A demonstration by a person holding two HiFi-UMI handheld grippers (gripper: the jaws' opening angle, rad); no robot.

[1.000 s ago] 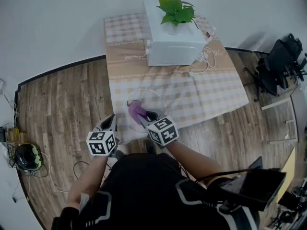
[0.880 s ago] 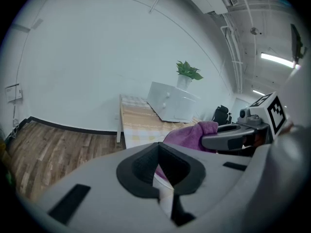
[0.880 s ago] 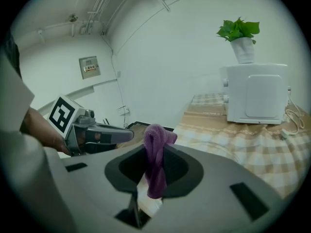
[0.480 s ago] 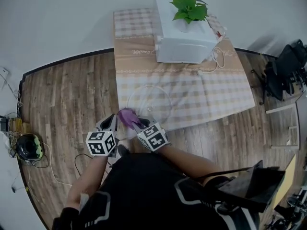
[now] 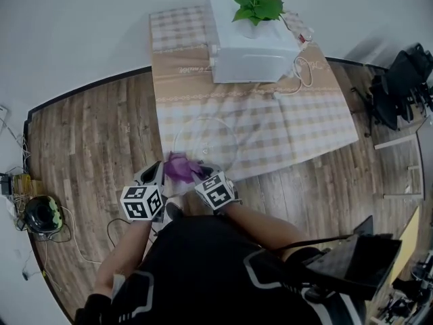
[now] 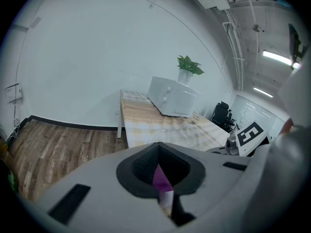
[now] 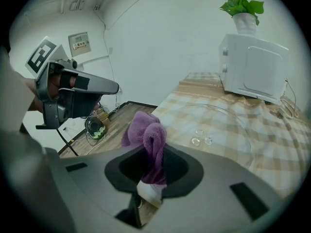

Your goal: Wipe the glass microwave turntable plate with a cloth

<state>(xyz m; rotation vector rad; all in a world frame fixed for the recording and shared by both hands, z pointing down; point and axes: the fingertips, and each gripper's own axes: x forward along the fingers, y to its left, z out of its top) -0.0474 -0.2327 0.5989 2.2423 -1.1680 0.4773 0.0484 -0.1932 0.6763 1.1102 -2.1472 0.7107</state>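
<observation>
The clear glass turntable plate [image 5: 211,138] lies flat on the checked tablecloth [image 5: 298,120], near the table's front left corner; it also shows in the right gripper view [image 7: 228,130]. My right gripper [image 5: 197,173] is shut on a bunched purple cloth [image 5: 179,168], which sits at the plate's near left rim. In its own view the cloth [image 7: 148,140] sticks up between the jaws of the right gripper [image 7: 150,178]. My left gripper [image 5: 154,172] hangs just left of the cloth by the table edge. Its jaws [image 6: 163,183] stand together, with a purple sliver in the slit.
A white microwave [image 5: 254,53] with a potted plant [image 5: 256,2] on top stands at the table's far end, with a white cable [image 5: 298,80] beside it. A dark office chair [image 5: 399,87] is at the right. A round helmet-like object [image 5: 42,215] and wires lie on the wooden floor at the left.
The right gripper has drawn the purple cloth from the plate's near part back to its near left rim, closer to the left gripper. The left gripper has barely moved.
</observation>
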